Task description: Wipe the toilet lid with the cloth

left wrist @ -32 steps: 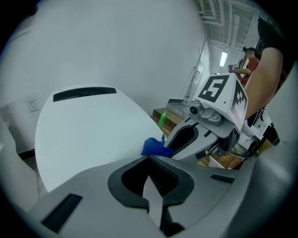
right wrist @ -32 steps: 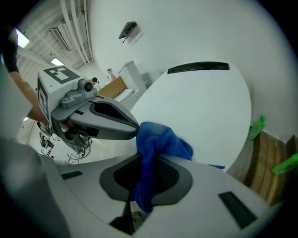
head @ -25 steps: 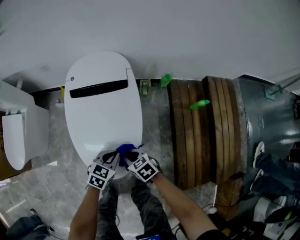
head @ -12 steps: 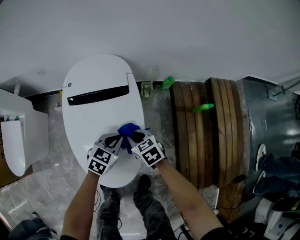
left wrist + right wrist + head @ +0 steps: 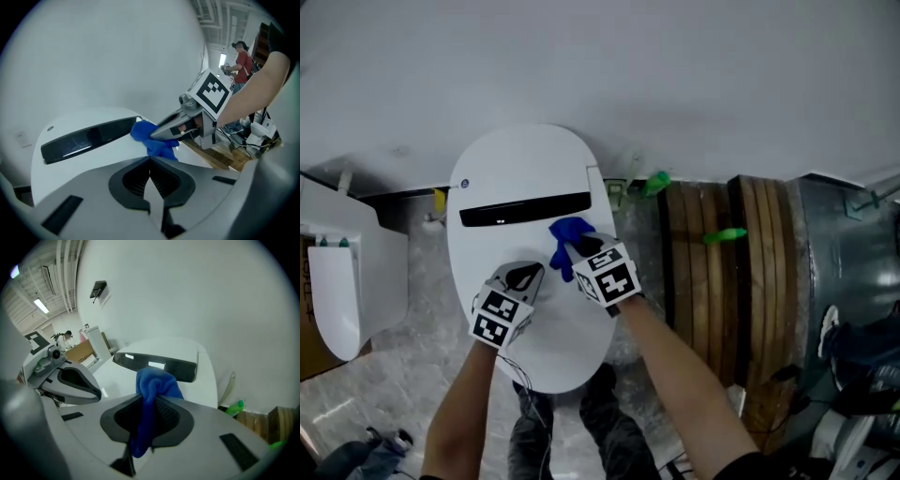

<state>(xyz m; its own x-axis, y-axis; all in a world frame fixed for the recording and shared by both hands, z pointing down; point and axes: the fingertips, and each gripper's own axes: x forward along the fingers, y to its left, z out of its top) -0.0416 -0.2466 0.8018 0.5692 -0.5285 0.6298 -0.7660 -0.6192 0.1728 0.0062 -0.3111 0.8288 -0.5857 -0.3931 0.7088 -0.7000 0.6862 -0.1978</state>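
Up near the back of the lid (image 5: 517, 345), the cloth (image 5: 568, 234) is bunched and clamped in the right gripper (image 5: 580, 249), resting on the plastic; left gripper (image 5: 527, 277) is closed on nothing beside it. Looks soft, light and floppy, so a grip on the bunched middle seems safest.
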